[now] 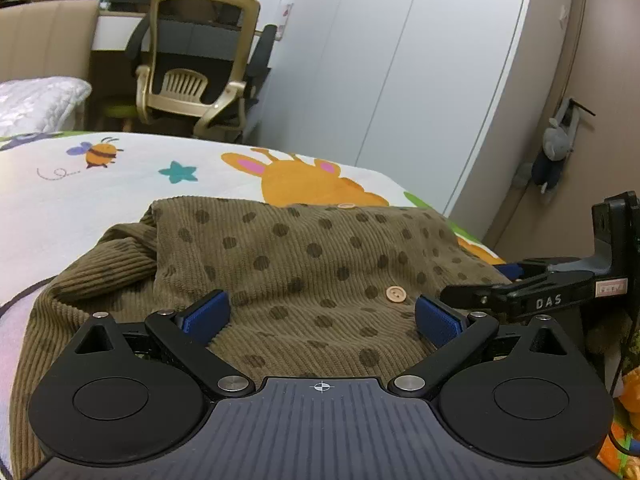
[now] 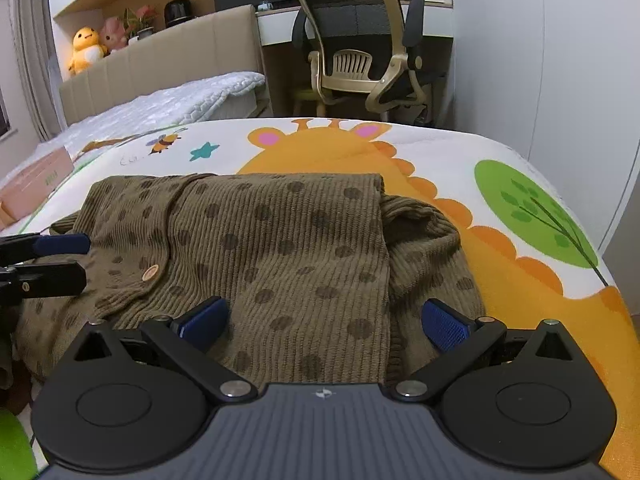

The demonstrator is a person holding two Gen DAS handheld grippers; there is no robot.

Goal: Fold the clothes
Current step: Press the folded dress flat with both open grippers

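Left wrist view, left claw [image 1: 322, 314] spread wide over the brown dotted cardigan [image 1: 280, 264] on the cartoon blanket [image 1: 120, 184], gripping nothing, right wrist view, right claw [image 2: 324, 320] released wide above the cardigan [image 2: 280, 240], empty.

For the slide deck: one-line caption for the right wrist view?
Right gripper open over a partly folded brown polka-dot cardigan on a giraffe-print blanket, left gripper at the frame's left edge.
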